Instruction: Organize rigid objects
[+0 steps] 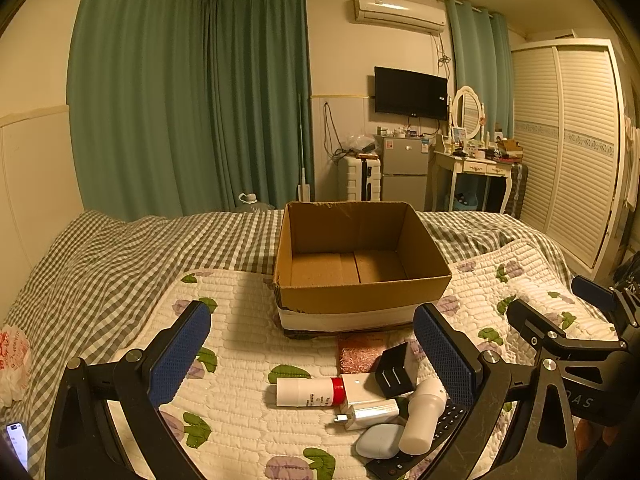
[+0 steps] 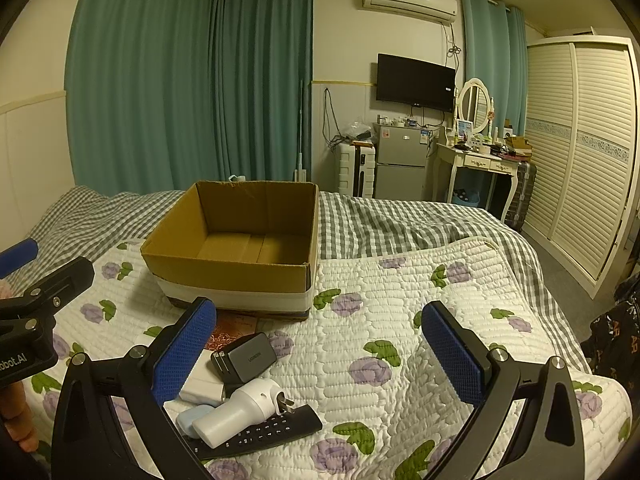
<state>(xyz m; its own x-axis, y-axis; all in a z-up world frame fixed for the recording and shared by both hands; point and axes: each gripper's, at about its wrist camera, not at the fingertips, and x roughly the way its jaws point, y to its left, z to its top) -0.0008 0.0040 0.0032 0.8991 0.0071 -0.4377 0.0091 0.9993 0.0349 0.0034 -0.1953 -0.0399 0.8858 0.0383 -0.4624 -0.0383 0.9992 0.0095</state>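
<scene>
Left gripper (image 1: pixel 312 354): its jaws are standing wide open and holding nothing, hovering over the near edge of the pile on the bed.
Right gripper (image 2: pixel 314 354): its jaws are likewise gaping wide and carrying nothing, hanging just to the right of the pile.
Pile: the small things are lying heaped together on the flowered quilt (image 2: pixel 400 300), touching and overlapping one another.
White bottle (image 1: pixel 310 392): it is lying on its side with its red band toward the other things; it is looking light, stiff and slick, so I would be taking it across the middle of the barrel.
Black charger (image 2: pixel 246 356): it is resting on a white block, prongs out; hard and compact, best pinched by its flat sides.
White plug (image 2: pixel 240 412): it is leaning across the remote (image 2: pixel 264 434); rounded and smooth, likely to roll.
Blue case (image 1: pixel 380 440): it is lying pebble-shaped at the near end, probably slippery.
Cardboard box (image 1: pixel 360 256): it is sitting open and bare inside, just beyond the pile.
Progress: nothing seems to be packed yet.
</scene>
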